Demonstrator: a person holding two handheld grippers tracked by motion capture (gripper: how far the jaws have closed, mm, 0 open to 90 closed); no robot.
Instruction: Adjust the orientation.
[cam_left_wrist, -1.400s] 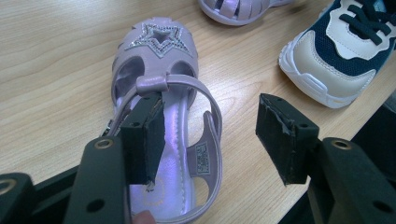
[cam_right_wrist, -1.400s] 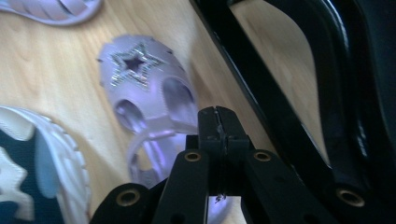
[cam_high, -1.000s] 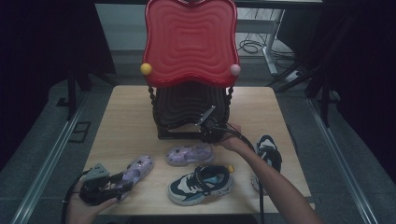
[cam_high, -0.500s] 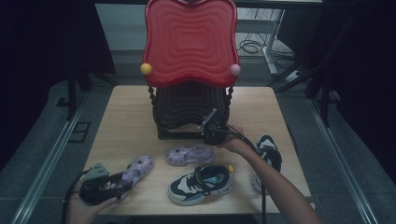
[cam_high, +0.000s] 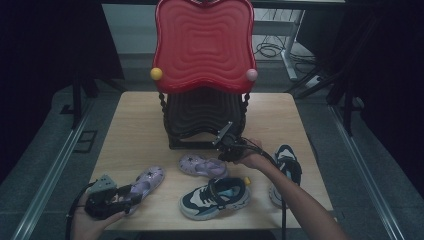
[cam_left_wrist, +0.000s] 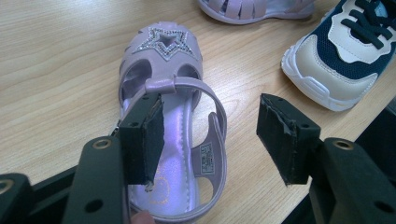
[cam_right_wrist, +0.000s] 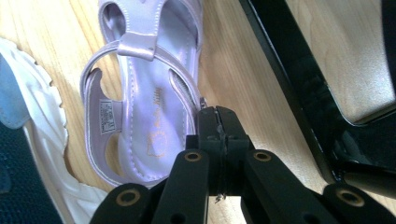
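On my high view I see my left hand-held gripper (cam_high: 131, 196) at the near left corner of the tabletop (cam_high: 135, 130), its jaws spread wide. In the left gripper view one pad sits over the inside of a lilac sandal with a star on its toe (cam_left_wrist: 163, 93), at the ankle strap, while the other pad hangs clear over bare wood beside the shoe. I cannot tell whether the first pad touches the strap.

My right hand-held gripper (cam_high: 223, 138) is farther up the tabletop, just in front of the black base of the red shoe rack (cam_high: 202, 47). Its jaws are pressed together. The right gripper view shows the tips meeting right at the side edge of the second lilac sandal (cam_right_wrist: 144, 88); whether they pinch the edge itself I cannot tell.

That second sandal lies near the tabletop's middle, just beside a navy-and-white sneaker (cam_high: 215, 197). Another sneaker (cam_high: 286, 172) lies at the right, partly behind my right forearm.
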